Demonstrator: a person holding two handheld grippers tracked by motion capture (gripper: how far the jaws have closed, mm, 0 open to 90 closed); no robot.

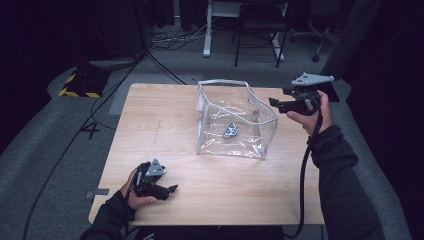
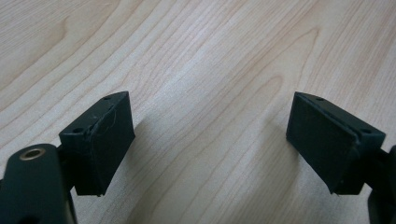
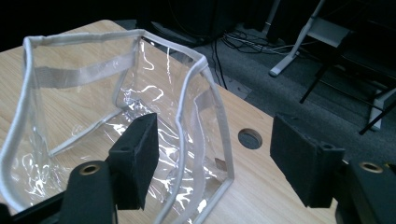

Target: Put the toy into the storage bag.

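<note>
A clear plastic pouch (image 1: pixel 235 120) with white trim stands open on the wooden table (image 1: pixel 165 125), toward the back middle. A small silver-and-black object (image 1: pixel 230 130) lies on its bottom. My right gripper (image 1: pixel 274 103) is held above the table at the pouch's right rim, pointing left, jaws open. In the right gripper view the pouch (image 3: pixel 93 116) is close, and its white rim (image 3: pixel 183 126) runs between the open jaws of the right gripper (image 3: pixel 215 158). My left gripper (image 1: pixel 172 189) rests low near the table's front left, open over bare wood (image 2: pixel 210 70).
A round hole (image 3: pixel 250 138) is in the tabletop just right of the pouch. Beyond the far edge, cables (image 1: pixel 175 40), desk legs (image 1: pixel 207 30) and a chair base (image 1: pixel 315 40) stand on the grey floor. A yellow-and-black striped block (image 1: pixel 80 85) lies at the far left.
</note>
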